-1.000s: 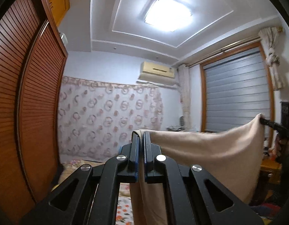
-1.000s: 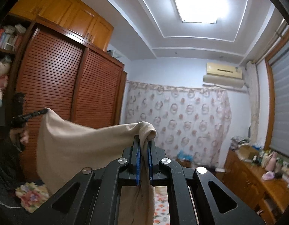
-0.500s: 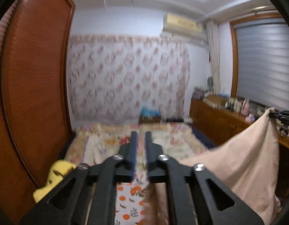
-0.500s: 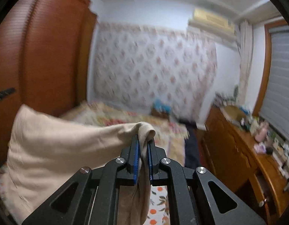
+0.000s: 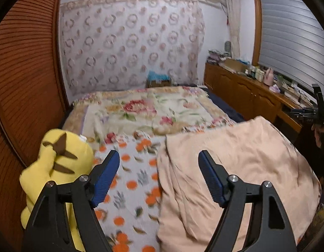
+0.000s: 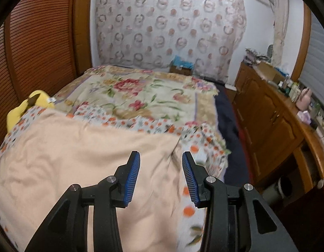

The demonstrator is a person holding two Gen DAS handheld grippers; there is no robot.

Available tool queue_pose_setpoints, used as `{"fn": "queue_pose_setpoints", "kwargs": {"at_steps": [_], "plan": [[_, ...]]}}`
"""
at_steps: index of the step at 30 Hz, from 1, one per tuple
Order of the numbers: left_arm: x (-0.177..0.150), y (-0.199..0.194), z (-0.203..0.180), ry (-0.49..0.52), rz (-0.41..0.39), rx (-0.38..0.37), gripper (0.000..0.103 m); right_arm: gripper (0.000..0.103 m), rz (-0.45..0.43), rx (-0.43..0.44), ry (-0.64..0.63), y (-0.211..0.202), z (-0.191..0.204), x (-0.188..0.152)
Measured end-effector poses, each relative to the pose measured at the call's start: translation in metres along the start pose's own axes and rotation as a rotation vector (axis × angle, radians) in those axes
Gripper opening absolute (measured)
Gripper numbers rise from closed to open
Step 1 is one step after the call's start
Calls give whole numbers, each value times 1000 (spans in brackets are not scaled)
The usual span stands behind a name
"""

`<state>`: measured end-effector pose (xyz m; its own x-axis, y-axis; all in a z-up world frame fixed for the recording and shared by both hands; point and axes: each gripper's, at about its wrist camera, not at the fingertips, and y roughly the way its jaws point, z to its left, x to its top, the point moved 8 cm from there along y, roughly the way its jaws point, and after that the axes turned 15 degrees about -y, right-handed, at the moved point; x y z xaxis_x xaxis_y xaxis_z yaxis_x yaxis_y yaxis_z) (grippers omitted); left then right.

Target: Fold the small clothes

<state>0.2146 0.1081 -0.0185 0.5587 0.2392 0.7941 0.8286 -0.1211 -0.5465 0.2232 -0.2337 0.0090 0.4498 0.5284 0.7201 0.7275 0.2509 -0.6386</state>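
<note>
A peach-coloured garment (image 5: 235, 168) lies spread on the bed's orange-dotted sheet (image 5: 130, 180), wrinkled and flat. My left gripper (image 5: 158, 159) hovers over the garment's left edge, its jaws opening wide, nothing pressed between the blue pads. In the right wrist view the same garment (image 6: 78, 151) fills the lower left. My right gripper (image 6: 160, 157) hangs above the garment's far right corner, jaws opening, with cloth below the gap but not pinched. The right gripper also shows at the far right of the left wrist view (image 5: 317, 113).
A yellow plush toy (image 5: 57, 163) sits at the bed's left side by the wooden louvred wardrobe (image 5: 21, 73). A floral blanket (image 6: 145, 96) covers the far half of the bed. A cluttered wooden sideboard (image 6: 283, 113) runs along the right wall.
Both grippers came down from holding the garment stretched in the air and tipped toward the bed. Both let go: the garment now lies flat on the sheet and the jaws have parted.
</note>
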Motion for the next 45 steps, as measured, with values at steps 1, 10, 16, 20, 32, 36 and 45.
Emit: {"fn": "queue_pose_setpoints", "kwargs": {"at_steps": [1,10,16,20,32,36,45], "plan": [[-6,0,-2,-5,13,-8,78,43,-1,14,9,-13,-5,-12],[-70,14,-29,26,166,-40,78,43,67,148,86,-20,6,-81],[-100,39,-35,38,268,-13,78,43,124,153,147,-5,-15,-92],[-114,53,-28,9,335,4,78,43,148,166,183,-3,-31,-88],[-126,56,-34,84,321,44,86,35,123,139,124,-3,-45,-79],[-125,56,-32,84,321,48,88,35,109,109,88,-11,-49,-81],[-127,53,-31,71,351,61,91,35,91,63,44,-7,-37,-83]]}}
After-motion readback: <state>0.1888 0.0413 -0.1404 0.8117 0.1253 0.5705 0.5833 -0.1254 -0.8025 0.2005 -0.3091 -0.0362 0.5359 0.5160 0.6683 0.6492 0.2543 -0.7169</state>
